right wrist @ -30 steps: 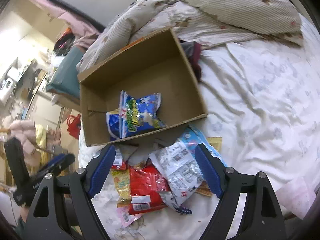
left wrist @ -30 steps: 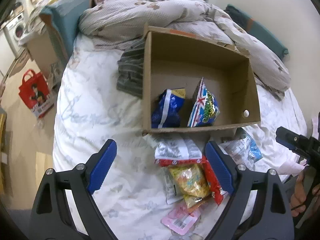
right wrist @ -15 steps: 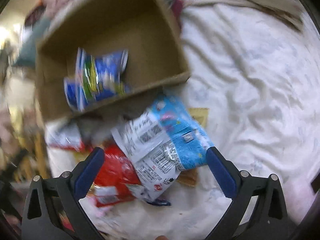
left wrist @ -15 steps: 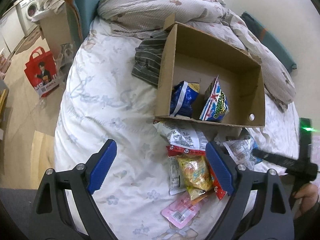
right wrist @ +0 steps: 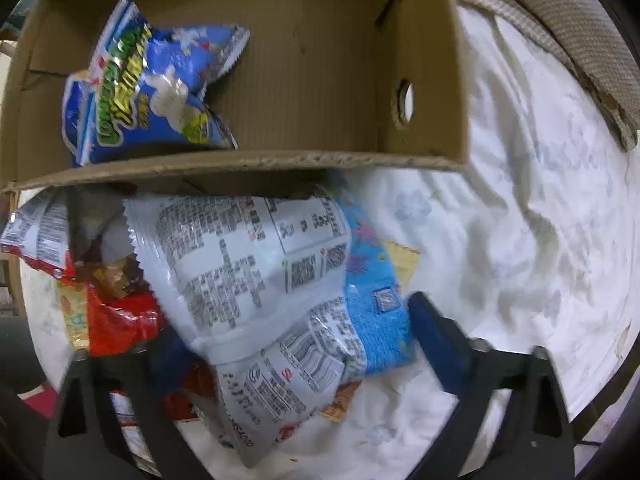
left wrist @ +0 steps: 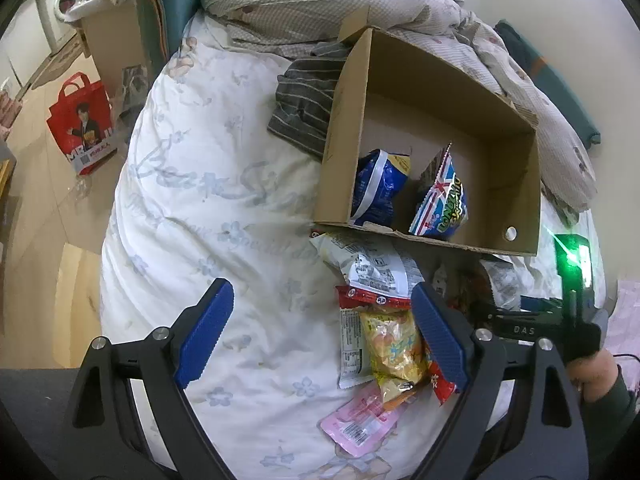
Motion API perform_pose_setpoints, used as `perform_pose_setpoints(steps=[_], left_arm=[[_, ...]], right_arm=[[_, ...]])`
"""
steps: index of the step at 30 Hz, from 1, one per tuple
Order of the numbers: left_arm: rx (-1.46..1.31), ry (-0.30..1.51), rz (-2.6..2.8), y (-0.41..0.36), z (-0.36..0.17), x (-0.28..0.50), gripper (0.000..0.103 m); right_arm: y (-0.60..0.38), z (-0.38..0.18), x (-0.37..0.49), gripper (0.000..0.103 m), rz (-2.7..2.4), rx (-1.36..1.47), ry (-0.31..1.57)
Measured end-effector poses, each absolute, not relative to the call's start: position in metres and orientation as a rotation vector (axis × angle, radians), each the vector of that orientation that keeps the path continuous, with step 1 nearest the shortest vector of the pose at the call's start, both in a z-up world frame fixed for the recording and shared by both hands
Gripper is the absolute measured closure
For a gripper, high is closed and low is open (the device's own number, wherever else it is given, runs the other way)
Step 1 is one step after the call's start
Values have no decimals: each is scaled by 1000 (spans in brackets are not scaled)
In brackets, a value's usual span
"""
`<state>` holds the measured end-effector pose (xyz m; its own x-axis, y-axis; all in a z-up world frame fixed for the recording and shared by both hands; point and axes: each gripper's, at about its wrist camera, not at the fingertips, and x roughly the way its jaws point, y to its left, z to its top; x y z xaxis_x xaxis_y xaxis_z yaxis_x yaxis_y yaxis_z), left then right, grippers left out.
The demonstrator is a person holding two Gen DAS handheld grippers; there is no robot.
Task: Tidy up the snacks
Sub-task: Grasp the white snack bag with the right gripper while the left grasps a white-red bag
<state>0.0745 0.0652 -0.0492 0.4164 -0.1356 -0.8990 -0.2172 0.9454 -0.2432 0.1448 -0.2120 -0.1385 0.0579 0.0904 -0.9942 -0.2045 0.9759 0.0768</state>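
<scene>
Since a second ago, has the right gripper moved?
Yes. The right gripper has dropped toward the snack pile: against the box, the silver bag now fills its view and sits between its jaws, which have just been closing.

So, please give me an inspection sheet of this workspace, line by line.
Surface: bed, white floral sheet.
Job's things: box holds two blue bags; silver bag and other snacks piled before it.
Clutter: quilt, striped cloth.
Claws: left claw open, over bare sheet; right claw has just been closing, astride the silver bag, not yet pressing.
Cables: nothing seen.
Surroundings: red bag on floor, washer.
</scene>
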Motion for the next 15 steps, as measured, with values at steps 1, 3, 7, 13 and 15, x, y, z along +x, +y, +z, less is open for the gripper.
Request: perform_pose_setpoints(steps=[1,3,7,13,15], left_arm=[[-351,1147,52,65,-49,75,15],[-353,1146,51,65,-49,76,15],[-356,1146,52,65,-48,76,15],[-360,1158,71,68,-52,78,15],[-367,1171,78,70,-56,79,15]], right_arm=[[-212,-135,143,26,226,-104,1483],[-214,-125,139,39,228,-122,1460],[-221,-100,123,47,268,-79,1412],[-224,-50,95,54,405,22,1320],[-226,-36,86,54,431,61,1251]])
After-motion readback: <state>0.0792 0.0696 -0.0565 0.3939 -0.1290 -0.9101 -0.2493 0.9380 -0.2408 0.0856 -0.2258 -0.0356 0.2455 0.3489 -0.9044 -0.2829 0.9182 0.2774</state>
